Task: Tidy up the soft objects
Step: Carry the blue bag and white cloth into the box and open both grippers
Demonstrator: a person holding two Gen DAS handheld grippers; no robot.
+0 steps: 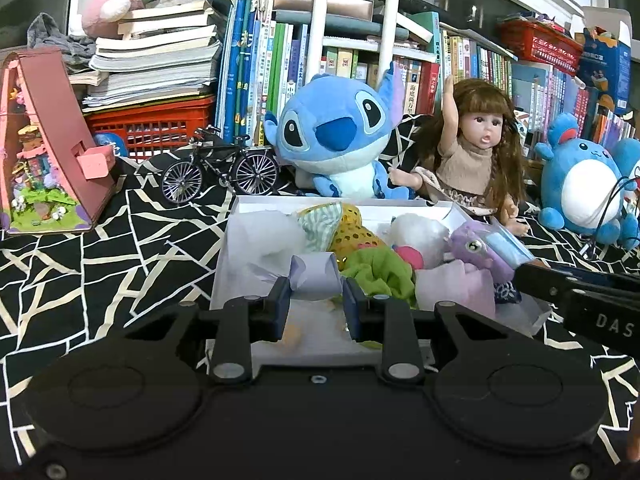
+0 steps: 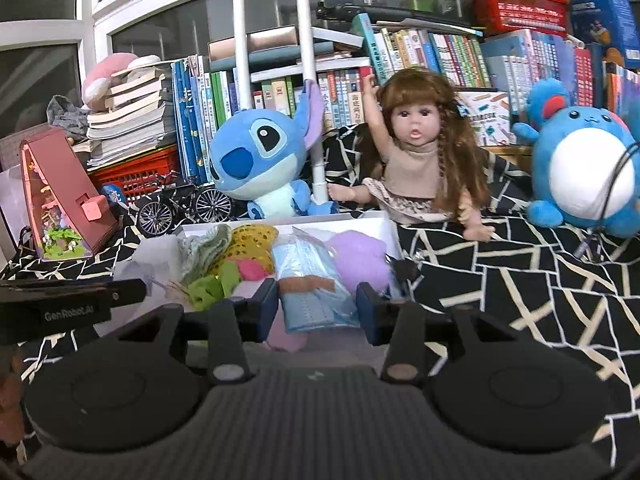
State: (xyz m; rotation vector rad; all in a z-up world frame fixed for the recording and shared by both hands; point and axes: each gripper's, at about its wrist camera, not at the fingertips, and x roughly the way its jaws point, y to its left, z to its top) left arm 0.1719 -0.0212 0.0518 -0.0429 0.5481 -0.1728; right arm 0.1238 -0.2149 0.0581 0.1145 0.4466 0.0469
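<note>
Your left gripper (image 1: 316, 300) is clamped on a pale lilac cloth (image 1: 316, 274) and your right gripper (image 2: 317, 306) on a clear-wrapped pack of blue masks (image 2: 310, 280), both above the white box (image 1: 240, 216) of soft items. Behind the box sit the blue plush (image 1: 336, 136) and doll (image 1: 472, 148).

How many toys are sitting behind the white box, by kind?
Blue plush: 2, Stitch and round one
Doll: 1
Model bike: 1
Pink toy house: 1
Total: 5
</note>
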